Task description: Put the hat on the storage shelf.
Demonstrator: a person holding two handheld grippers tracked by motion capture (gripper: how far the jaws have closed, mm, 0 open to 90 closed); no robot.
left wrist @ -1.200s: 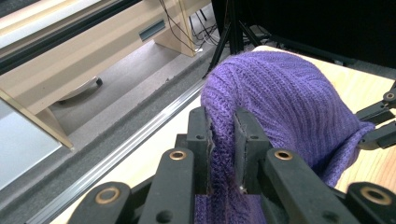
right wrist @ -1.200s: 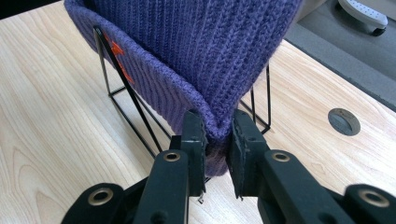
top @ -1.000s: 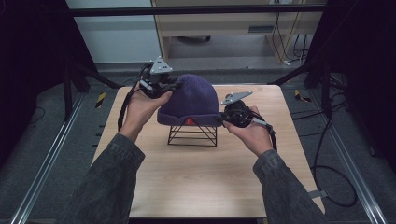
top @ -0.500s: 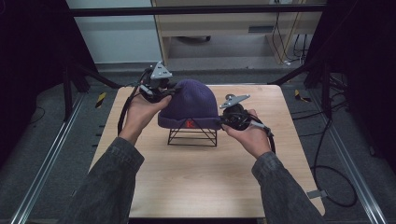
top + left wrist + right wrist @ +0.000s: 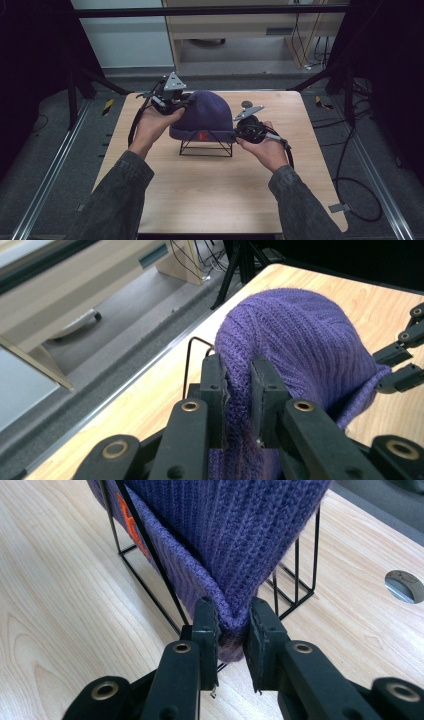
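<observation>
I see dark grey denim sleeves (image 5: 117, 200) on both my forearms. The left claw (image 5: 186, 102) and right claw (image 5: 239, 131) are black with brass-ringed pivot holes, each topped by a grey triangular plate and trailing a black cable.

Purple beanie (image 5: 206, 116) ribbed knit; stand (image 5: 207, 149) black wire; table (image 5: 200, 190) pale wood.
</observation>
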